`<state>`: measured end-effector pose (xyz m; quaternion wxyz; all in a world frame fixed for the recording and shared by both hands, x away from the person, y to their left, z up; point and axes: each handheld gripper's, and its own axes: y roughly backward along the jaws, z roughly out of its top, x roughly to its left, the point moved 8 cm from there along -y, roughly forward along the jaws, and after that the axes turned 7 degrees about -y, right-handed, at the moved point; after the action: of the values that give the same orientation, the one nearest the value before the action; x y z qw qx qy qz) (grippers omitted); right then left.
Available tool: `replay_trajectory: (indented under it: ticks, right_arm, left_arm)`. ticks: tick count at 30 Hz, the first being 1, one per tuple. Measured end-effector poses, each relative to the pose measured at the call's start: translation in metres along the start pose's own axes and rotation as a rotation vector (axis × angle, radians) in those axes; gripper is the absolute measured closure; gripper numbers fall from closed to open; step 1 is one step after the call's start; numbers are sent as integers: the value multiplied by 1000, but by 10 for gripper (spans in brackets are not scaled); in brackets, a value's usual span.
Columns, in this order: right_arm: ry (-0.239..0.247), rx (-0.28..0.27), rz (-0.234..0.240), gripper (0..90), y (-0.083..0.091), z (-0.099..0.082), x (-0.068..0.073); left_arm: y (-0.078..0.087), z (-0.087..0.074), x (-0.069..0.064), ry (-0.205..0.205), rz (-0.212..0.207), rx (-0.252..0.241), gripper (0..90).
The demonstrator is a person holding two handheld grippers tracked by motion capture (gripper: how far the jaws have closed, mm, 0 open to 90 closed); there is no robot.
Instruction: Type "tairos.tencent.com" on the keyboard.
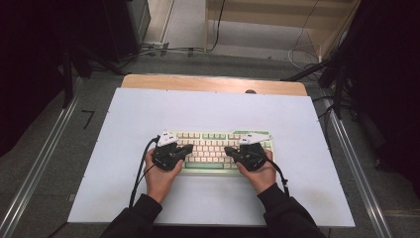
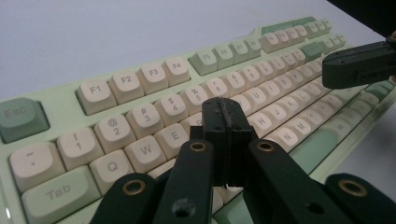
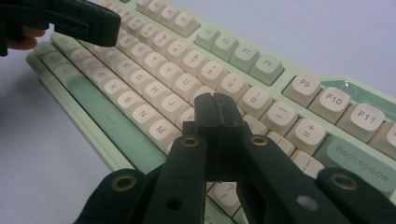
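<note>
A pale green keyboard [image 1: 214, 148] with cream keys lies in the middle of the white table top. My left gripper [image 1: 189, 148] hovers over its left half, jaws shut with nothing between them. In the left gripper view the closed tips [image 2: 226, 112] hang over the letter rows near R and T of the keyboard [image 2: 140, 116]. My right gripper [image 1: 227, 150] sits over the right half, also shut and empty. In the right gripper view its tips [image 3: 215, 109] hover above the keys around K and L of the keyboard [image 3: 154, 79]. Whether either tip touches a key I cannot tell.
The white board [image 1: 148, 109] rests on a wooden table [image 1: 198, 82]. Metal rails [image 1: 44, 158] run along both sides. Cables lie on the floor behind the table [image 1: 168, 49]. The other gripper [image 2: 359, 65] shows far off in each gripper view.
</note>
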<state>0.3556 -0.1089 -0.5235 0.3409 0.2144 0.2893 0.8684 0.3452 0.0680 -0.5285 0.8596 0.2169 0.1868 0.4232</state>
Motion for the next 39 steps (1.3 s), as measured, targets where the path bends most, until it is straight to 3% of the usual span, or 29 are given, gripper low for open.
replay_trajectory:
  ticks: [22,31,35,39]
  right_arm:
    - [-3,1,-3,883,-1,0,0]
    - [-3,0,0,883,-1,0,1]
    - [-4,1,0,883,-1,0,1]
    - [-3,1,-1,883,-1,0,1]
  left_arm:
    - [-24,6,-11,-21,-5,16,900]
    - [-28,6,-7,-19,12,23,900]
    - [-33,3,-7,-41,20,65,900]
    - [-32,4,-9,-59,25,63,900]
